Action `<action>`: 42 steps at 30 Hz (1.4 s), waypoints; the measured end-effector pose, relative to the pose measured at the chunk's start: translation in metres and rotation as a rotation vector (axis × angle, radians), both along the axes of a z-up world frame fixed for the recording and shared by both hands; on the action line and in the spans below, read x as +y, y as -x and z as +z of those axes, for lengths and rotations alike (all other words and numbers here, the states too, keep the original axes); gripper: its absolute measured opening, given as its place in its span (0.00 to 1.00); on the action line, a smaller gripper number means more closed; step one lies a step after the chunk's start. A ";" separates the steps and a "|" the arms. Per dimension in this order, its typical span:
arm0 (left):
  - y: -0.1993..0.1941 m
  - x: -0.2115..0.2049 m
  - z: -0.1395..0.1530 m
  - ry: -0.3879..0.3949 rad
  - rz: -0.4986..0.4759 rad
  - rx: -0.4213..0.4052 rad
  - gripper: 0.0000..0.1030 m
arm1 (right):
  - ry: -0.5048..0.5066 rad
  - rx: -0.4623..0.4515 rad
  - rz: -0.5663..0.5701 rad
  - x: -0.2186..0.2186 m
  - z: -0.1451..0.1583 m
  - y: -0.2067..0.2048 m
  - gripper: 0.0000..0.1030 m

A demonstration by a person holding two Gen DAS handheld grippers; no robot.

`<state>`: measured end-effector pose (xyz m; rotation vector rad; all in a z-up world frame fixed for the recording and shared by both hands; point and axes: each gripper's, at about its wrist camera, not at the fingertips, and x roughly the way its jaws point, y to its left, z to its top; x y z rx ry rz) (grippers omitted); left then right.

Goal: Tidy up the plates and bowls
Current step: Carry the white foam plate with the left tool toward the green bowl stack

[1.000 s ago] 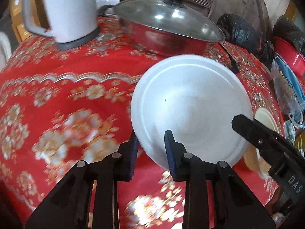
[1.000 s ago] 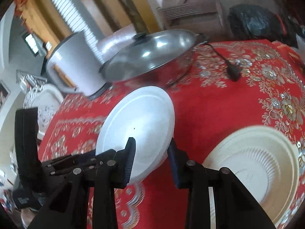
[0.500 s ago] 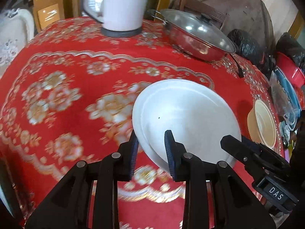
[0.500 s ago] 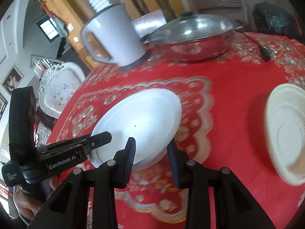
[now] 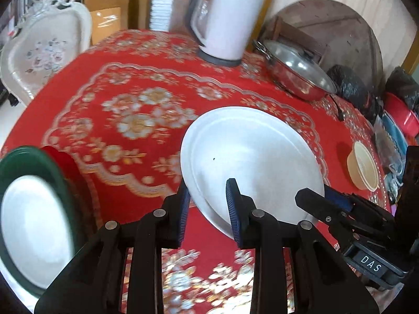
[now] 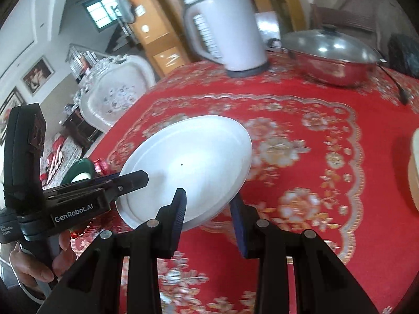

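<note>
Red flowered tablecloth [image 5: 146, 83] below, green dish [image 5: 31, 162] at far left. Left gripper [image 5: 207, 204] pinching near rim of white plate [image 5: 251, 157], held clear above cloth; right gripper [image 6: 209, 209] clamped on opposite edge. Probably rigid, smooth, breakable: best gripped at rim, both sides.

A white kettle [image 5: 227, 23] stands on the red-clothed counter [image 5: 146, 83]; just beside it, a lidded steel pan [image 5: 296, 72].
</note>
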<state>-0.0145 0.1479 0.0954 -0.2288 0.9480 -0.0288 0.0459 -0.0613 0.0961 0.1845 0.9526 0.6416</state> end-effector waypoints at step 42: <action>0.108 0.134 0.033 -0.051 0.267 -0.133 0.26 | 0.028 -0.127 0.310 0.157 0.041 0.048 0.36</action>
